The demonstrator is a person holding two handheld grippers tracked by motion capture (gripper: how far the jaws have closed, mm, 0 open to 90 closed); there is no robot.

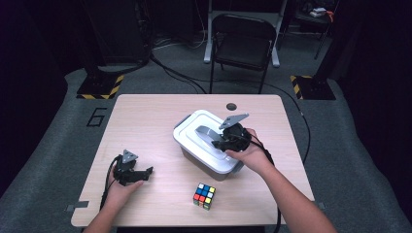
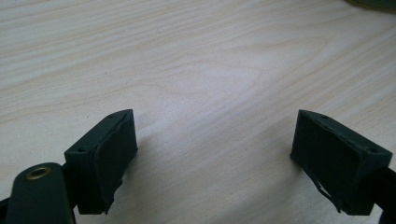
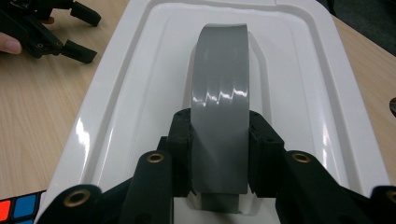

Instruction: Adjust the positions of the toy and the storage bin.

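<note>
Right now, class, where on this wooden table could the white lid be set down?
Free: the far-left stretch of the pale wooden table, beyond the left gripper. Crowded: the near-right, where the white plastic box, right gripper and colourful puzzle cube sit.

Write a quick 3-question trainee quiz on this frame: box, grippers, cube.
1. True or false: the right gripper is shut on the grey handle of the white lid.
2. What lies between the jaws of the left gripper?
A. the Rubik's cube
B. nothing, only bare table
C. the box lid
3. Where does the Rubik's cube sit relative to the storage box?

Key:
1. True: its pads press both sides of the handle.
2. B: the jaws stand wide apart over the wooden table.
3. On the table in front of the box, nearer the person, touching neither gripper.
</note>
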